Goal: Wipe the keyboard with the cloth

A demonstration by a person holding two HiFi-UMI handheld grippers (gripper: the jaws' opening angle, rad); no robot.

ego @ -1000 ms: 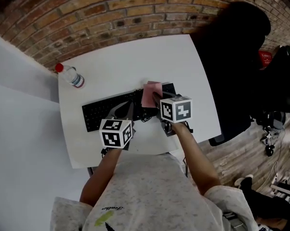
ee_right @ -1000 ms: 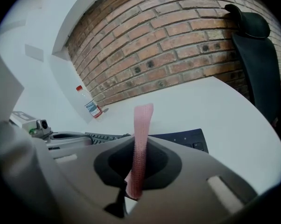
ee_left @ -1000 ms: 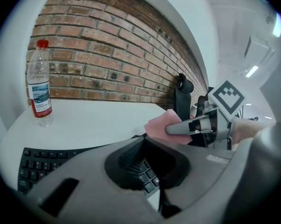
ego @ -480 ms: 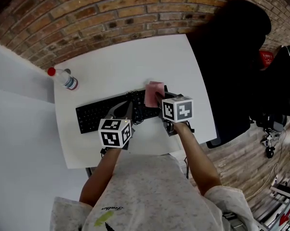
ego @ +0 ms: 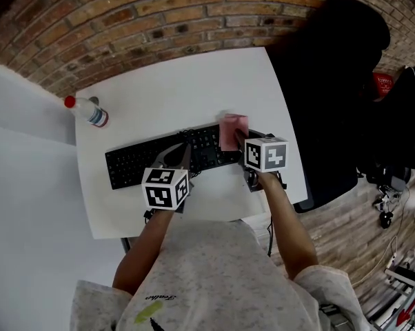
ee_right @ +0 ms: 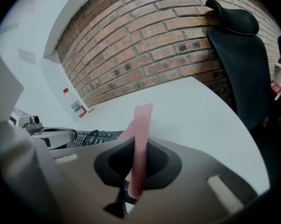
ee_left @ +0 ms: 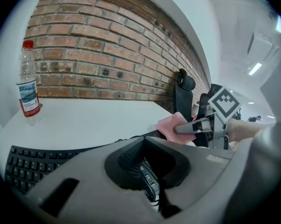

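A black keyboard [ego: 142, 160] lies across the white table [ego: 187, 85]. My right gripper [ego: 236, 141] is shut on a pink cloth [ego: 232, 130], which hangs over the keyboard's right end. In the right gripper view the cloth [ee_right: 141, 129] stands edge-on between the jaws of the right gripper [ee_right: 138, 146]. My left gripper [ego: 183, 150] rests with its jaws together on the keyboard's middle, near the front edge. The left gripper view shows the keyboard [ee_left: 33, 164] low at the left and the cloth [ee_left: 171, 125] ahead in the other gripper.
A clear water bottle [ego: 87, 111] with a red cap stands at the table's far left corner. A black office chair [ego: 331, 81] sits at the table's right side. A brick wall [ego: 125, 26] runs behind the table. The keyboard's cable [ego: 188, 134] curls by its middle.
My right gripper has slid the pink cloth to the right along the keyboard, towards its right end. The left gripper has stayed on the keyboard.
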